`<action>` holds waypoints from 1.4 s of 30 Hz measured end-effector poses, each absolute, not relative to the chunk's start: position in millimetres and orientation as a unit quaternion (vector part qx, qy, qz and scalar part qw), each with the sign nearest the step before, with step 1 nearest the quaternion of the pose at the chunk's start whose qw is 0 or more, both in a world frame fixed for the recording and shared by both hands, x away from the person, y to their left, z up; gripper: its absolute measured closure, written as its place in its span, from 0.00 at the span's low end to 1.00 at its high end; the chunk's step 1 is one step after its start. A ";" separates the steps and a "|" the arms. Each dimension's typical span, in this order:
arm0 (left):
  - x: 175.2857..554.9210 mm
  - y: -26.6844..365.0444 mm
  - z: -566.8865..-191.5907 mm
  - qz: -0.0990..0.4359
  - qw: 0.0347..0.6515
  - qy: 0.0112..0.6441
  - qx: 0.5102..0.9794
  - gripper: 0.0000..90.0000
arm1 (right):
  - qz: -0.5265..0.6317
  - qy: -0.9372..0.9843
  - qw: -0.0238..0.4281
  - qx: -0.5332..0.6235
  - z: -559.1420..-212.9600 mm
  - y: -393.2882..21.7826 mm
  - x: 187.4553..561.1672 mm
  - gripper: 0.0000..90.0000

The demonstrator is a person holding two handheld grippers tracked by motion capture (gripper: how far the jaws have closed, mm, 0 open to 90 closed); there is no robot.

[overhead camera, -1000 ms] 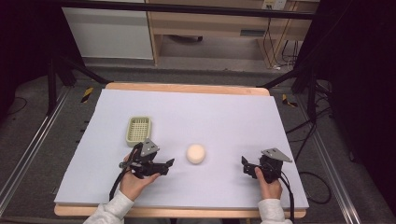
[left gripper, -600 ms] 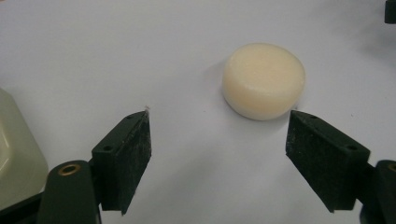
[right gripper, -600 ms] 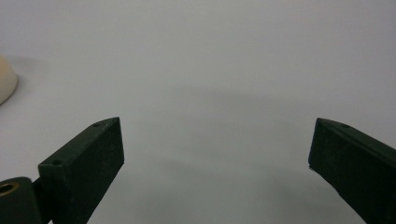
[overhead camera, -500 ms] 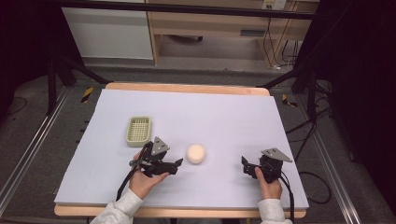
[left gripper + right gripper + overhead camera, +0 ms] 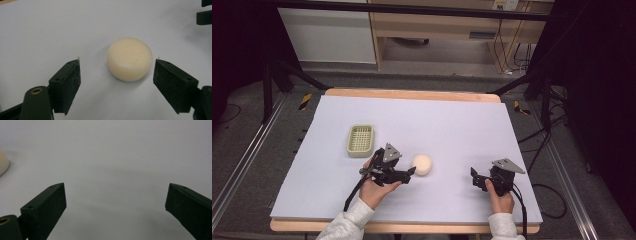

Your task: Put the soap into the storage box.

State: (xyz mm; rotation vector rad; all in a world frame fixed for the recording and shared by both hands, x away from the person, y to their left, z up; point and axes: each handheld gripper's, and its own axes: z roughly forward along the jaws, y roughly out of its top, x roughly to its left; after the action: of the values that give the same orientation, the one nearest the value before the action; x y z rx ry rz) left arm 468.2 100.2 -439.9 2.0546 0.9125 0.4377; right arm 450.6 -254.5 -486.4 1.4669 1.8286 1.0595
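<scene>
Closing off-centre could squirt the round soap (image 5: 129, 59) sideways across the bench (image 5: 452, 125); it lies between the spread jaws of the left hand-held gripper (image 5: 116, 80), untouched. Right hand-held gripper (image 5: 115, 205) rests released, well apart.

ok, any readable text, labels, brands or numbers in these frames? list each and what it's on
None readable.
Round cream puck: plain, no print or embossing.
Green basket: no label visible.
Left tool and right tool: black parts, no markings legible.
White box on the back shelf: too small and blurred to tell.
</scene>
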 end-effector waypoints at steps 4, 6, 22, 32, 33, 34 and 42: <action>468.7 94.5 -441.9 0.171 0.413 0.363 0.818 0.24 | 0.395 0.682 0.281 0.547 -486.3 -254.6 450.6 0.04; 469.5 91.2 -442.7 0.171 0.412 0.361 0.819 0.24 | 0.395 0.683 0.280 0.547 -486.4 -254.8 450.8 0.04; 479.1 67.3 -440.1 0.175 0.410 0.355 0.822 0.23 | 0.395 0.683 0.280 0.547 -486.4 -254.9 450.8 0.04; 486.7 57.8 -444.9 0.171 0.404 0.359 0.824 0.21 | 0.396 0.683 0.279 0.547 -486.4 -255.0 450.7 0.04; 486.7 57.0 -445.6 0.172 0.403 0.360 0.824 0.21 | 0.396 0.683 0.280 0.547 -486.4 -254.9 450.7 0.04; 486.8 56.5 -446.2 0.171 0.402 0.360 0.824 0.21 | 0.396 0.683 0.280 0.547 -486.4 -254.9 450.7 0.04; 489.4 53.6 -447.3 0.169 0.399 0.360 0.826 0.20 | 0.396 0.683 0.279 0.547 -486.5 -254.9 450.8 0.04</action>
State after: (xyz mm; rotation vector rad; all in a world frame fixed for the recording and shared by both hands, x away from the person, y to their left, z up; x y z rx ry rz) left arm 489.4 53.6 -447.3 2.0919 0.9108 0.4284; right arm 450.8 -254.9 -486.5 1.4668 1.8316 1.0613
